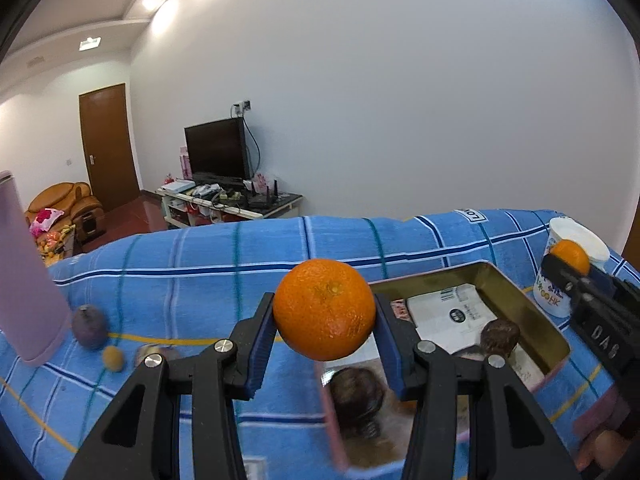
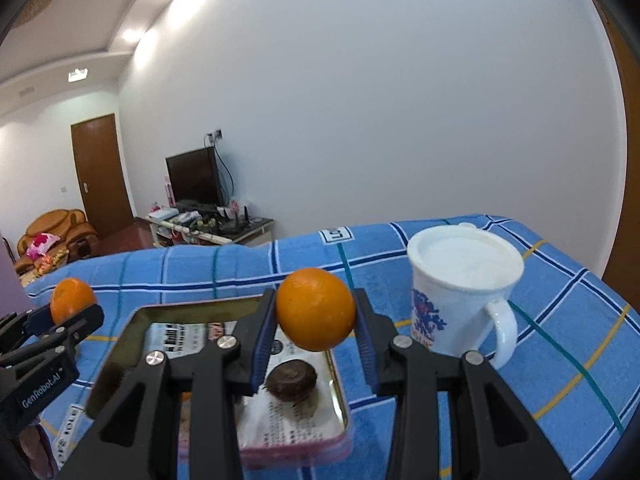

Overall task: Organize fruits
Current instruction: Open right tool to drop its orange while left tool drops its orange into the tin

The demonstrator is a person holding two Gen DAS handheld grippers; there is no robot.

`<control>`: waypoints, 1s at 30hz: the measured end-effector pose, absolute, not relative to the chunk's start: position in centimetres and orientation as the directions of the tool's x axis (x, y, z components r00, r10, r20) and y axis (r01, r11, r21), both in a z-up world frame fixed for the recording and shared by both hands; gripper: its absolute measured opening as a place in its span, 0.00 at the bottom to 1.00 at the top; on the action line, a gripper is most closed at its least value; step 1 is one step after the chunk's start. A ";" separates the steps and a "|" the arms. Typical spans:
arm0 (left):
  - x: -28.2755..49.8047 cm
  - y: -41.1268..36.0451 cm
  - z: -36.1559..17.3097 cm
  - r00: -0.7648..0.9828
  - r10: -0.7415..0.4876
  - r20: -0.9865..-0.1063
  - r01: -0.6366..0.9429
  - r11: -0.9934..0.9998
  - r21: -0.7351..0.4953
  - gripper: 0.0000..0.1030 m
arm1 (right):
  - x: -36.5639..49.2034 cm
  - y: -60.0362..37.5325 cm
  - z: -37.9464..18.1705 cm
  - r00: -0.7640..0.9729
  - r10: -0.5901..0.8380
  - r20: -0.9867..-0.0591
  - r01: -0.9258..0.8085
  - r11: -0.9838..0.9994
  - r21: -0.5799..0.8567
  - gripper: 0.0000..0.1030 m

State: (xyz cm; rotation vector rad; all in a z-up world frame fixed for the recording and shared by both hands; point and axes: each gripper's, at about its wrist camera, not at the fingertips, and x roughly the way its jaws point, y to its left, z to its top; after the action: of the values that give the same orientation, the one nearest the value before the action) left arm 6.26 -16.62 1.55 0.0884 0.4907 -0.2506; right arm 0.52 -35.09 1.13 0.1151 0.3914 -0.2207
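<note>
Left edge: A purple fruit (image 1: 89, 326) and a small yellow fruit (image 1: 112, 357) are lying loose on the blue checked cloth (image 1: 168, 280) at the lower left of the left wrist view, beside a tall pink container (image 1: 24, 292).
Left gripper: The left gripper (image 1: 324, 322) is clamping a large orange (image 1: 325, 309) between its blue pads, jaws spread only as wide as the fruit, and is tilting slightly downward.
Centre: The open tin box (image 2: 120, 354) is sitting low in the frame, lined with printed paper, with a dark brown fruit (image 2: 291, 381) already resting inside.
Key relation: The box is lying below and just right of the large orange in the left wrist view, and directly beneath the smaller orange (image 2: 315, 309); the right gripper is judged nearer to a drop.
Right gripper: The right gripper (image 2: 316, 322) is pinching the smaller orange, jaws narrowly spread, and is pointing forward and gently down over the box.
Right edge: A lidded white mug (image 2: 460, 292) is standing just beside the box, at the right of the right wrist view.
</note>
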 end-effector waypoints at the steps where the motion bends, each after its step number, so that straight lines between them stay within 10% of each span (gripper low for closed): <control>1: 6.7 -17.1 1.4 0.848 -0.216 -0.483 0.259 0.966 0.023 0.47 | 0.9 -35.2 1.0 0.899 -0.187 -0.397 0.233 0.970 0.070 0.39; 30: 11.3 -21.8 -1.8 0.759 -0.124 -0.640 0.249 0.963 0.108 0.48 | 5.3 -34.6 -0.1 0.854 -0.045 -0.519 0.086 0.995 0.055 0.40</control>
State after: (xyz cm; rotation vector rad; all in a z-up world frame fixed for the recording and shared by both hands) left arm 11.30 -21.84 -1.76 0.1916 0.6810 -0.2041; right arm 5.25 -34.60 -0.10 0.0769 0.5432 -0.0693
